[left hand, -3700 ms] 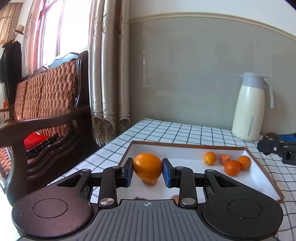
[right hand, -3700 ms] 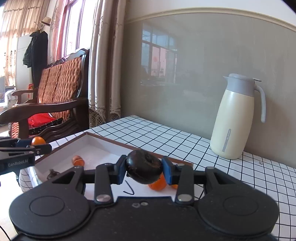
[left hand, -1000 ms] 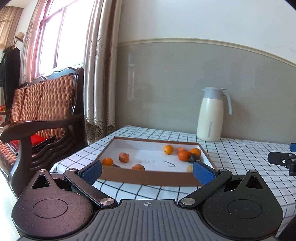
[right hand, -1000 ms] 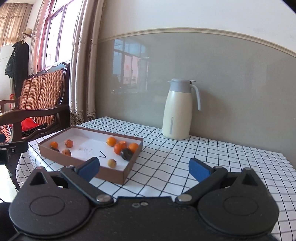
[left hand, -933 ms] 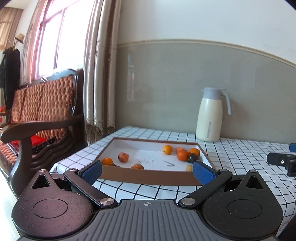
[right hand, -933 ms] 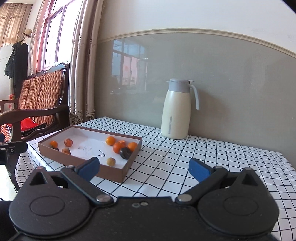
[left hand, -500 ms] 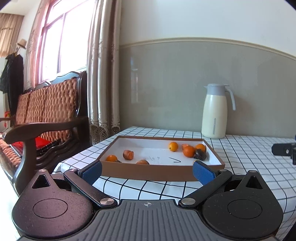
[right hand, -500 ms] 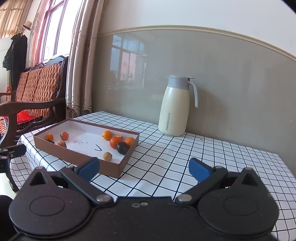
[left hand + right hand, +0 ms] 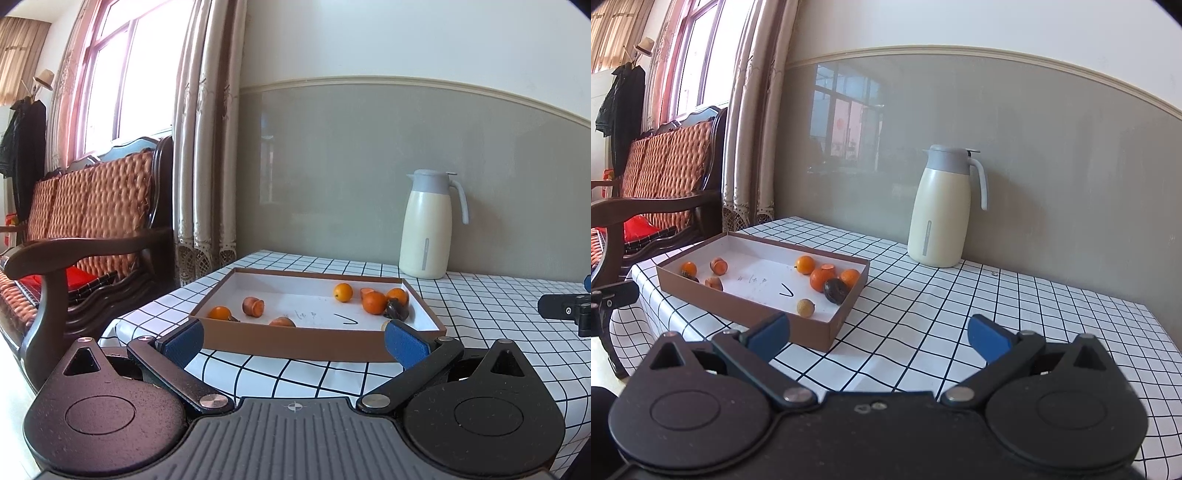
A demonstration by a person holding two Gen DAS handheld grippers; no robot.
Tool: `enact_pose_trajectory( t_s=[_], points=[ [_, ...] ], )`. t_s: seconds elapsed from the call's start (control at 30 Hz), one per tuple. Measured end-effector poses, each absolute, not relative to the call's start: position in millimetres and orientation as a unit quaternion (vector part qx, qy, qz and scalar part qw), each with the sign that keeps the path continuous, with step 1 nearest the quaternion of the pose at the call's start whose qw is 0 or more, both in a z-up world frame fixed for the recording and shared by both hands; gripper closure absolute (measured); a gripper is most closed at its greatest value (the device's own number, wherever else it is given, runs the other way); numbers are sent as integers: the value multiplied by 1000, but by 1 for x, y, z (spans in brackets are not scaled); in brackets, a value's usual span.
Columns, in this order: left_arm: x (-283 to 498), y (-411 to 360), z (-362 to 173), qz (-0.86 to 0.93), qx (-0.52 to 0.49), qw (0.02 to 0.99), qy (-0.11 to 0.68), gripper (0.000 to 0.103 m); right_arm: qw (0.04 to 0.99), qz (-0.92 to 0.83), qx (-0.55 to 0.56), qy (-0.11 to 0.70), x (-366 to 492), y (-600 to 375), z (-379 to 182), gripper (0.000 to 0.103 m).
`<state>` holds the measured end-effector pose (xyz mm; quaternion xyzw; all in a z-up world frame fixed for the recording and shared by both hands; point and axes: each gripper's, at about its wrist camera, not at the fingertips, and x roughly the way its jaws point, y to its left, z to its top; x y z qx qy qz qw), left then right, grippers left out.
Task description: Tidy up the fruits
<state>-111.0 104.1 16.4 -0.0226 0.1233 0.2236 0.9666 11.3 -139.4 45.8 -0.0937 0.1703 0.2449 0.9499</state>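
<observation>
A shallow brown box [image 9: 295, 345] [image 9: 746, 308] with a white floor sits on the checked tablecloth and holds several small orange fruits [image 9: 373, 302] [image 9: 822, 279], a dark round fruit [image 9: 397, 310] [image 9: 835, 290] and a pale small fruit [image 9: 805, 307]. My left gripper [image 9: 293, 341] is open and empty, held back just short of the box's near wall. My right gripper [image 9: 879, 338] is open and empty too, over the cloth to the right of the box. The right gripper's tip [image 9: 565, 308] shows at the edge of the left wrist view.
A cream thermos jug [image 9: 426, 230] [image 9: 940, 208] stands at the back by the grey wall. A wooden sofa [image 9: 81, 229] and curtains [image 9: 203, 147] are left of the table. The table's left edge [image 9: 635, 273] lies close to the box.
3.7 s ago the left gripper held an orange and the right the dark fruit; both fruits now lie in the box. Both grippers opened and have drawn back from it.
</observation>
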Motion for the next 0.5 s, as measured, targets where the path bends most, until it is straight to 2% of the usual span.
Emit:
enact_pose_trajectory(
  t_s=[0.5],
  points=[
    [-110,102,17,225,-16,966,124,0,950,242,-84,175,12,-142,46,6]
  ],
)
